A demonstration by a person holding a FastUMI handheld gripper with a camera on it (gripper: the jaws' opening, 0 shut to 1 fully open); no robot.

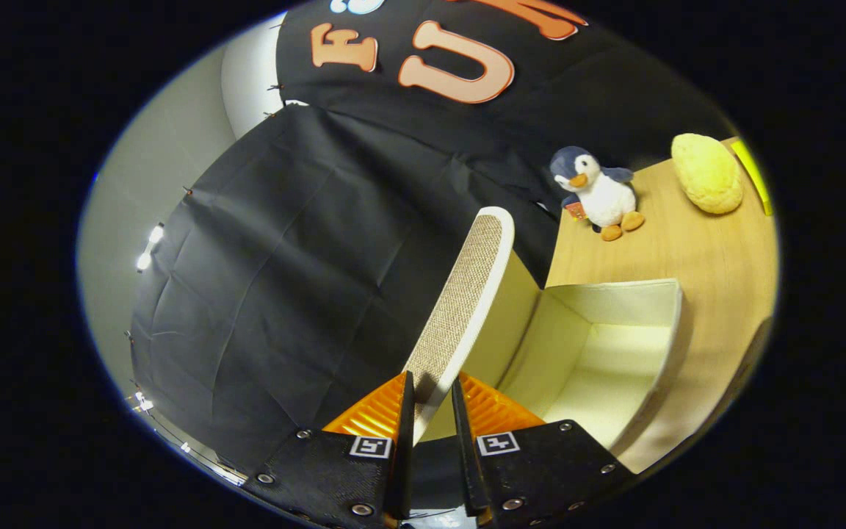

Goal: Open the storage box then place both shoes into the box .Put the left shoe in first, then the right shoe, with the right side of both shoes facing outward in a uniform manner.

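My gripper [432, 400] is shut on the edge of the storage box's lid [460, 308], a thin panel with a woven beige face and a white rim. The lid stands raised, running up and away from between my fingers. Just right of the fingers the cream storage box [669, 323] lies open, its pale inside bare. The box rests on a light wooden table [695, 250]. The view is tilted, so the table slopes up to the right.
Beyond the box a plush penguin [599, 192] stands on the table near the black cloth wall [305, 257]. A yellow bumpy lump, like a sponge or a bun [708, 173], lies further back beside a yellow-green strip [753, 176].
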